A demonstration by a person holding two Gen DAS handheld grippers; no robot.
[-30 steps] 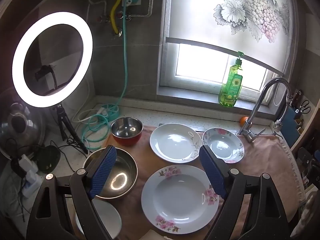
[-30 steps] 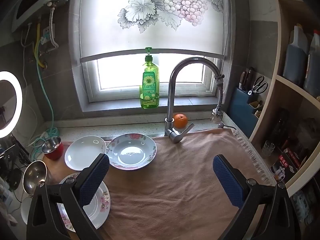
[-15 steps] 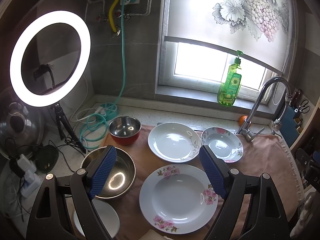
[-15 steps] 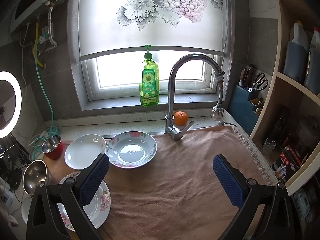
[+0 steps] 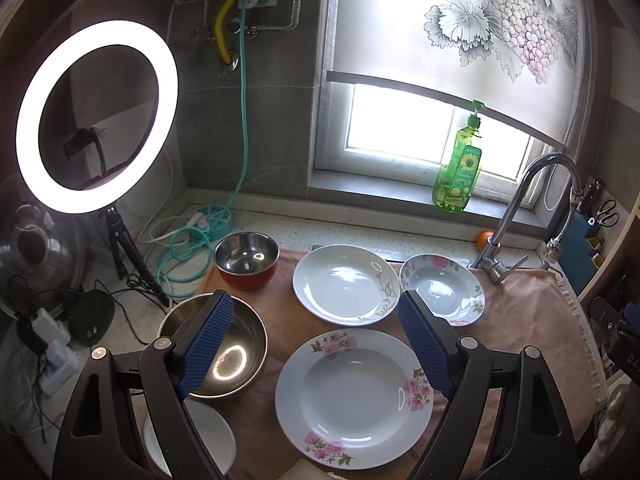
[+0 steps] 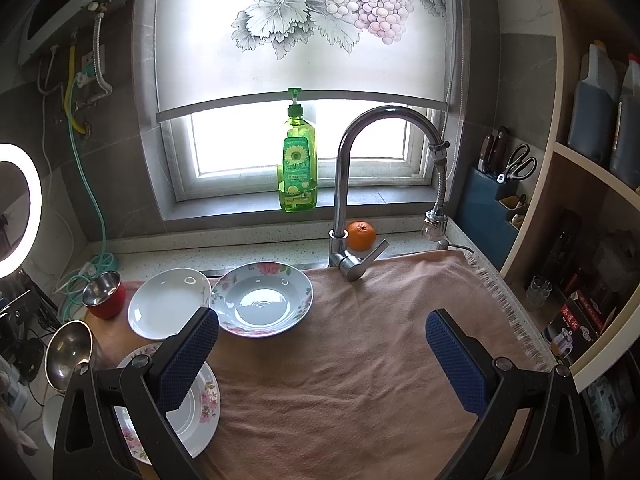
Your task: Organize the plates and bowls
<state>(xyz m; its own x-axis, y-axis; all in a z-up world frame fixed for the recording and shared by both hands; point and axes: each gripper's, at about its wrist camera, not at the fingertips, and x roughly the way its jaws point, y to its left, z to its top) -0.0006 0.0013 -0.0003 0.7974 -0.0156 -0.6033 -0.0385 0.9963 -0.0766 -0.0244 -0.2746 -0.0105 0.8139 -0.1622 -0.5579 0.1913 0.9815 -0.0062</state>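
Observation:
On a pink towel (image 5: 516,320) lie a large flowered plate (image 5: 352,396), a plain white plate (image 5: 344,284) behind it and a flowered bowl (image 5: 440,288) to the right. A big steel bowl (image 5: 240,344) and a small red-walled steel bowl (image 5: 246,260) stand at the left. A small white dish (image 5: 212,440) shows at the bottom left. My left gripper (image 5: 316,340) hangs open above the large flowered plate, holding nothing. My right gripper (image 6: 324,352) is open over bare towel (image 6: 360,380), right of the flowered bowl (image 6: 262,298), white plate (image 6: 166,306) and flowered plate (image 6: 200,412).
A chrome tap (image 6: 352,200) rises behind the towel, with an orange (image 6: 360,235) beside it and a green soap bottle (image 6: 298,168) on the sill. A ring light (image 5: 96,116) on a tripod, cables and a plug strip fill the left counter. Shelves (image 6: 592,184) stand at the right.
Both views shift slightly: the dishes and tap sit a little lower and nearer in the frames. No dish has moved and both grippers stay open.

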